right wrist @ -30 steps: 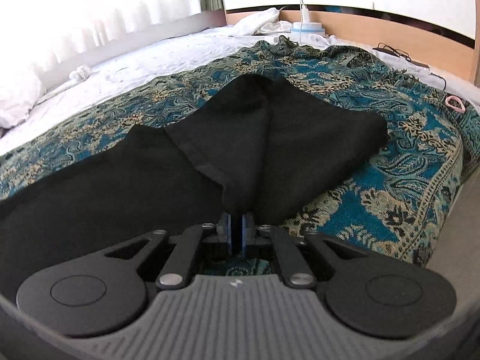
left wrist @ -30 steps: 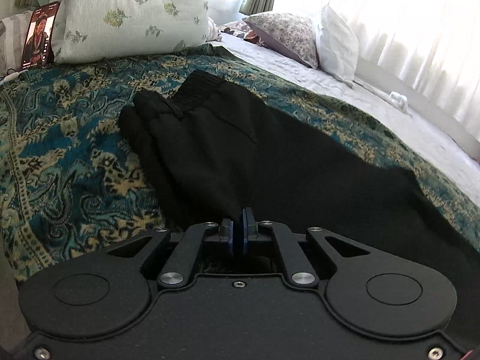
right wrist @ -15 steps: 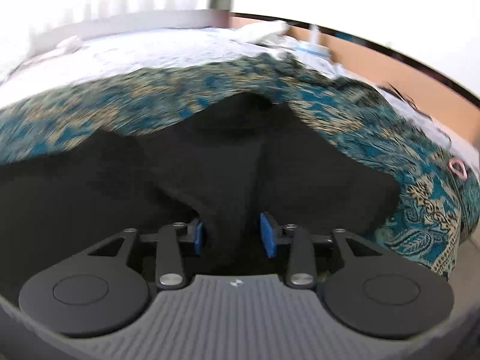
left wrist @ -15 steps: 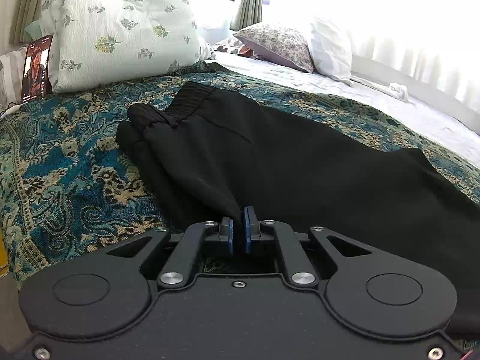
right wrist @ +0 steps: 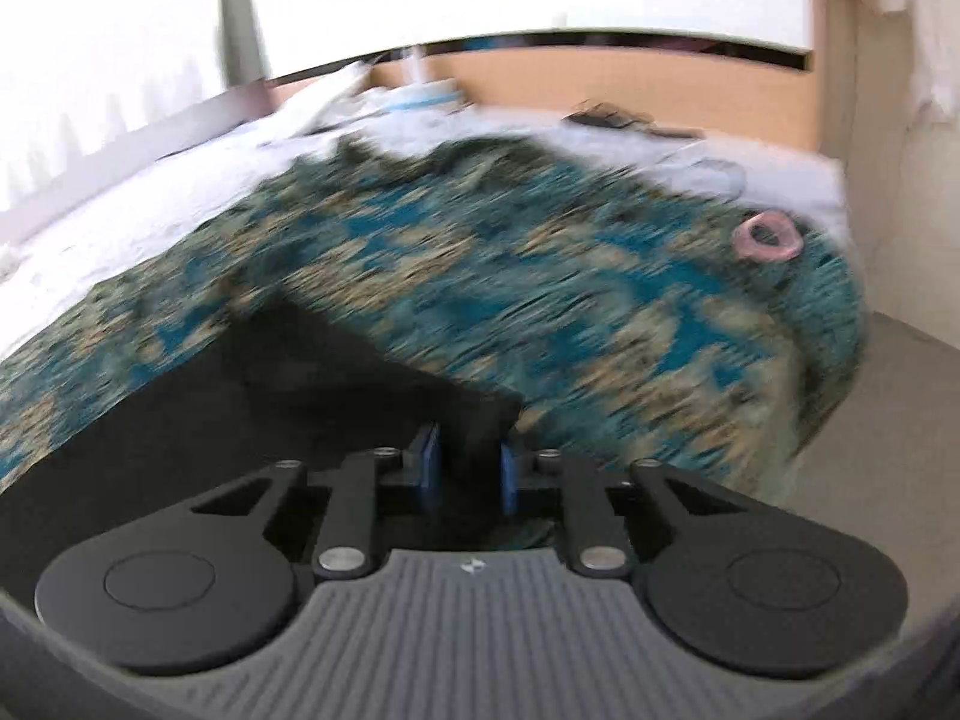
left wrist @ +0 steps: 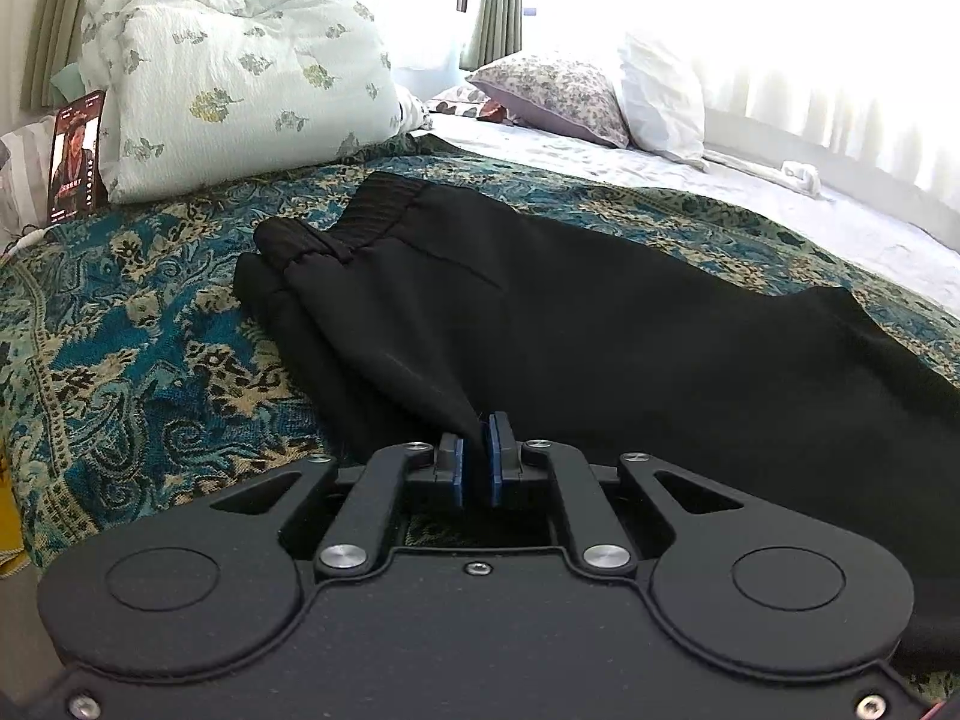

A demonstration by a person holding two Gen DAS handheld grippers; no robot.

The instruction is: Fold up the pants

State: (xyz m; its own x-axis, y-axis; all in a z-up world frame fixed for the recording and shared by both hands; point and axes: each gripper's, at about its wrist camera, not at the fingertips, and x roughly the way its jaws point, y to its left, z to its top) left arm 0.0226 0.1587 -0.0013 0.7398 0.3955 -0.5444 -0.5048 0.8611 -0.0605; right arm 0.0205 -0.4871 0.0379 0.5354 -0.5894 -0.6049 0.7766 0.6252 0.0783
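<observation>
Black pants (left wrist: 570, 312) lie across a teal patterned bedspread (left wrist: 120, 360), with the elastic waistband (left wrist: 384, 210) at the far left. My left gripper (left wrist: 477, 456) is shut on a pinched ridge of the pants' near edge, which rises into the blue pads. In the blurred right wrist view the leg end of the pants (right wrist: 270, 396) lies flat at the lower left. My right gripper (right wrist: 468, 468) hovers over its corner. The jaws stand apart and are closing, with dark cloth showing between the pads, which do not press on it.
A large leaf-print pillow (left wrist: 240, 90), a lit phone (left wrist: 75, 156) and a floral pillow (left wrist: 552, 96) sit at the head of the bed. A pink ring (right wrist: 768, 237) lies near the bed's corner. A wooden board (right wrist: 600, 78) bounds the far end, and floor (right wrist: 900, 420) shows at the right.
My right gripper let go of the raised leg end, opened, and swung right along the bed; the leg end now lies flat. My left gripper kept its pinch and rolled slightly.
</observation>
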